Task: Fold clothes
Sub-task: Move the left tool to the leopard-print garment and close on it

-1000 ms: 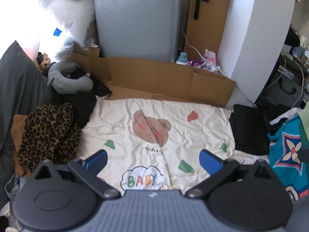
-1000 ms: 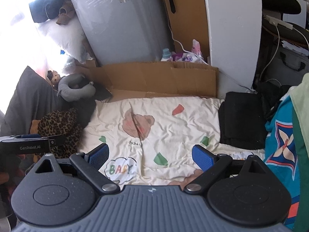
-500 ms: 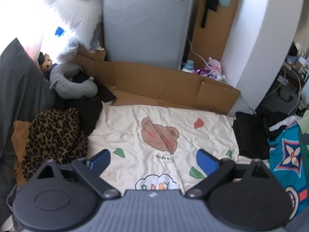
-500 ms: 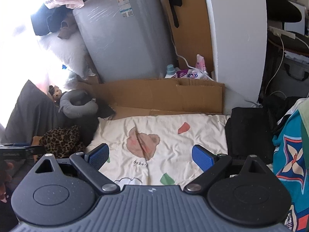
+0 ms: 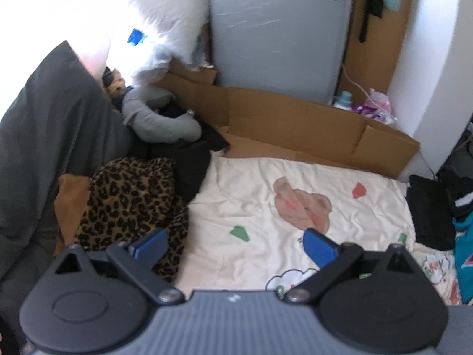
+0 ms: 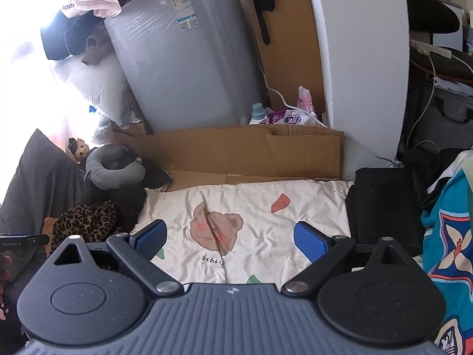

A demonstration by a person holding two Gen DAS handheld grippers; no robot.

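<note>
With both sets of blue pads spread wide and nothing between them, no garment in hand yet. Left gripper [image 5: 235, 245] hovering over the near left part of the cream blanket [image 5: 251, 195], left pad just above the leopard-print garment [image 5: 130, 195]; right gripper [image 6: 230, 238] likewise parted, held above the blanket's bear print [image 6: 215, 227]. Clothes heaped at both sides: leopard-print piece crumpled at the left edge against a grey cushion [image 5: 53, 136], folded black garment [image 6: 381, 204] at the right edge, teal patterned garment [image 6: 446, 236] beyond it. Likely reaching left for the leopard piece. Risks: pinching the blanket along with the garment and dragging it askew; catching only one layer of the bunched fabric, leaving it twisted when lifted; snagging the brown cloth [image 5: 69, 198] underneath.
</note>
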